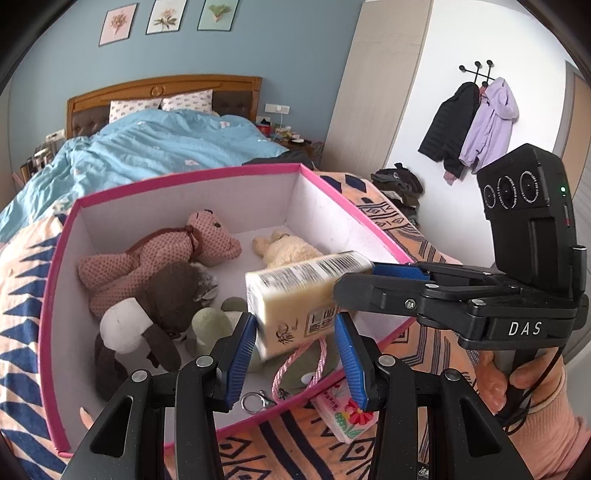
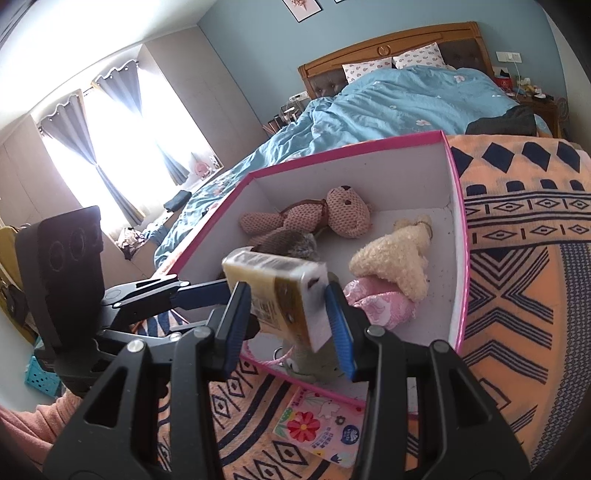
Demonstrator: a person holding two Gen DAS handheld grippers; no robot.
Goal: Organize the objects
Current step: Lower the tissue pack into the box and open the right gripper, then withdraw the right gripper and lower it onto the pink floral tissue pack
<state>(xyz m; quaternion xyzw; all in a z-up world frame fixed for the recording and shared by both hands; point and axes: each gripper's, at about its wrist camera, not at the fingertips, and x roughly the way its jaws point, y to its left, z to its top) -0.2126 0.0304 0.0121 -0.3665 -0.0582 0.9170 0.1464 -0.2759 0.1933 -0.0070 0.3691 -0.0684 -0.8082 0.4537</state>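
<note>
Beyond the wooden headboard (image 1: 162, 86) hang three flower prints (image 1: 164, 18); a crumpled blue duvet (image 1: 147, 147) lies below it (two spotted pillows (image 1: 162, 103) against it).

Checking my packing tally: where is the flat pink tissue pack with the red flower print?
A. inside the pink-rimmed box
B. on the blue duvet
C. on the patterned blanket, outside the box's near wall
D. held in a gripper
C: the tissue pack with the red flower print lies on the orange patterned blanket, outside the near wall of the pink-rimmed box.
</note>
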